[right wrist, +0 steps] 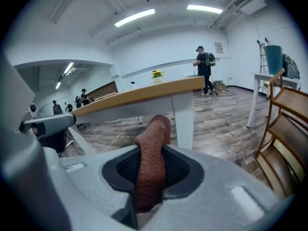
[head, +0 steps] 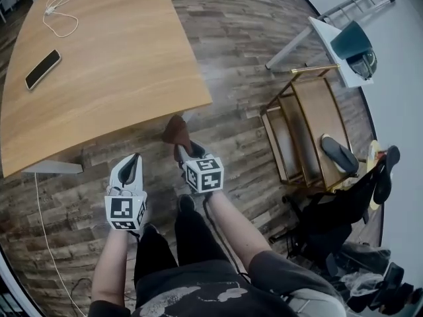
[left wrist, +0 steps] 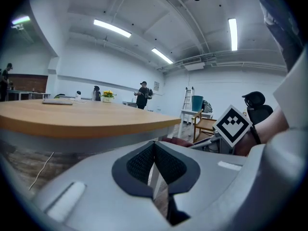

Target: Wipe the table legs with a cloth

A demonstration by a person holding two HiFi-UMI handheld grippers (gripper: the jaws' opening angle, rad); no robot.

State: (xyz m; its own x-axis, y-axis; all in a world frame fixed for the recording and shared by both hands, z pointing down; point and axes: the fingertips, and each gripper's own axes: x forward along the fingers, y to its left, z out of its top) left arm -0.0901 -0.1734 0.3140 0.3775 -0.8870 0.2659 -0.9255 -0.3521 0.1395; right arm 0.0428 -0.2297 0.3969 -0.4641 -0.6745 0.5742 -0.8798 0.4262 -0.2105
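Note:
A reddish-brown cloth is pinched in my right gripper, which is shut on it; its free end pokes up past the jaws. In the head view the cloth hangs just under the wooden table's near corner, in front of the right gripper. The white table leg stands just behind the cloth, a short gap away. My left gripper sits to the left, shut with nothing between its pads. The same white table leg shows through the left jaws.
A phone and a white cable lie on the tabletop. A wooden shelf rack stands to the right with shoes on it. A white side table and ladder are behind. People stand far off.

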